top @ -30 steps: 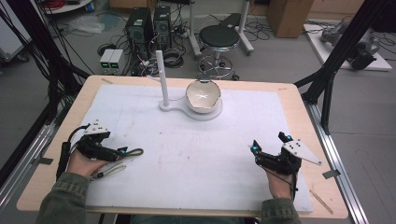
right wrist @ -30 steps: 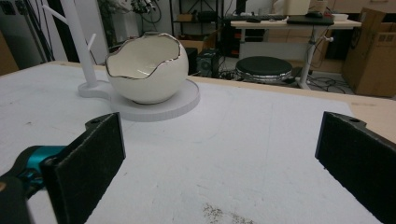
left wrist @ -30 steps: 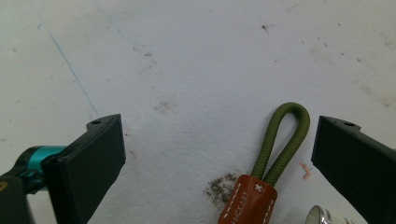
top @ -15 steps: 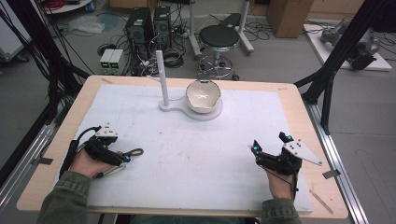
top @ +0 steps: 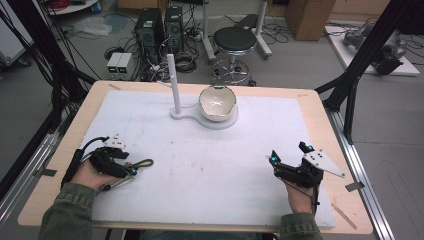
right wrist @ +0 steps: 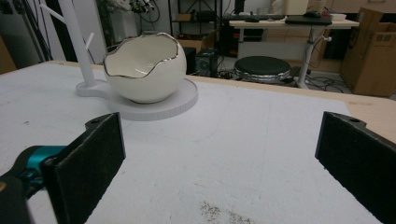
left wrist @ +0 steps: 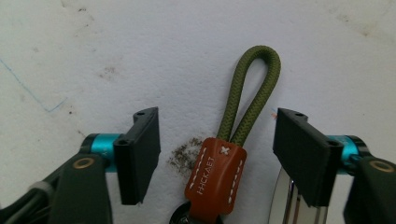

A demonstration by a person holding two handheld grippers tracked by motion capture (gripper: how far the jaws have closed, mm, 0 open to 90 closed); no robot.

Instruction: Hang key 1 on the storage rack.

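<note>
Olive cord loop with tan leather tab (left wrist: 243, 121): lay between your left gripper (left wrist: 217, 149) jaws, untouched.
Left jaws: just closing, half-wide.
Right gripper (right wrist: 219, 154): you held it wide, empty.

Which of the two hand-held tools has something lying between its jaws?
The left tool: the keychain strap with its green cord loop lies between its closing, not yet touching jaws. The right tool frames bare table.

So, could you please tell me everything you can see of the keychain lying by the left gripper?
The keychain has an olive-green braided cord loop doubled into a brown leather tab with white stitching, a small stitched cross and stamped lettering. A dark metal ring shows at the tab's lower end, and a shiny metal piece lies beside it. It lies flat on the white table mat, loop pointing away, between the left gripper jaws, which have just been closing but do not touch it.
</note>
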